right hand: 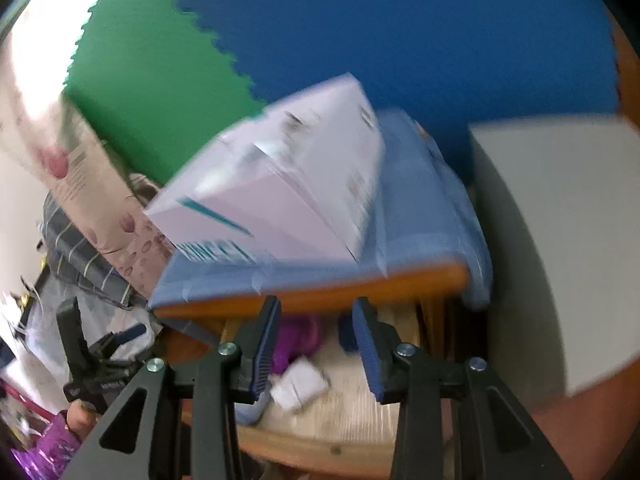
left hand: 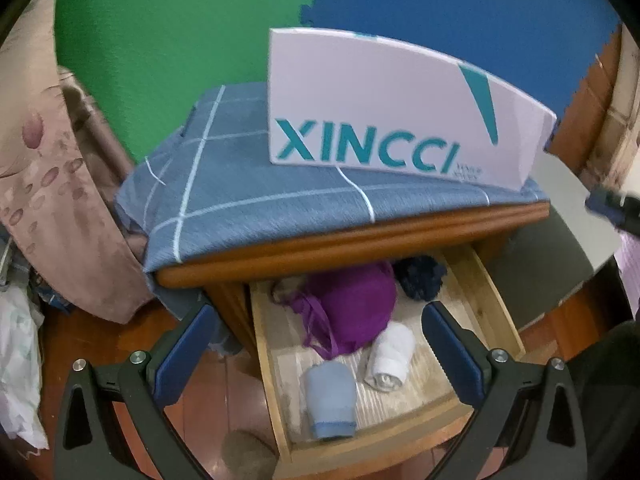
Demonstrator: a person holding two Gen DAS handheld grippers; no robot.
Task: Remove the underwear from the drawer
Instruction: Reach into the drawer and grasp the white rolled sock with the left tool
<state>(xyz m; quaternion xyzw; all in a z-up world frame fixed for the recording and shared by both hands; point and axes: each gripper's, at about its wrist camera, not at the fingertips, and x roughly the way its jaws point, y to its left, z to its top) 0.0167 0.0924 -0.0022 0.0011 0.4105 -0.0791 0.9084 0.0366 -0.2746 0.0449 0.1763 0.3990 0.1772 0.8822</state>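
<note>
The wooden drawer (left hand: 500, 312) stands pulled open under the nightstand top. Inside lie a purple bra (left hand: 352, 312), a dark navy bundle (left hand: 420, 278), a rolled white cloth (left hand: 390, 356) and a rolled light blue cloth (left hand: 330, 400). My left gripper (left hand: 316, 344) is open and empty, above the drawer's front half. My right gripper (right hand: 316, 340) is open and empty, above the drawer (right hand: 360, 436); this view is blurred. The purple bra (right hand: 296, 340), white roll (right hand: 300, 384) and navy bundle (right hand: 346, 332) show between its fingers. The left gripper (right hand: 100, 344) shows at lower left.
A white XINCCI box (left hand: 400, 120) stands on the blue checked cloth (left hand: 248, 196) that covers the nightstand. A floral pillow (left hand: 52, 184) and bedding lie to the left. A grey-white panel (right hand: 560, 240) stands to the right. Green and blue foam mats line the wall behind.
</note>
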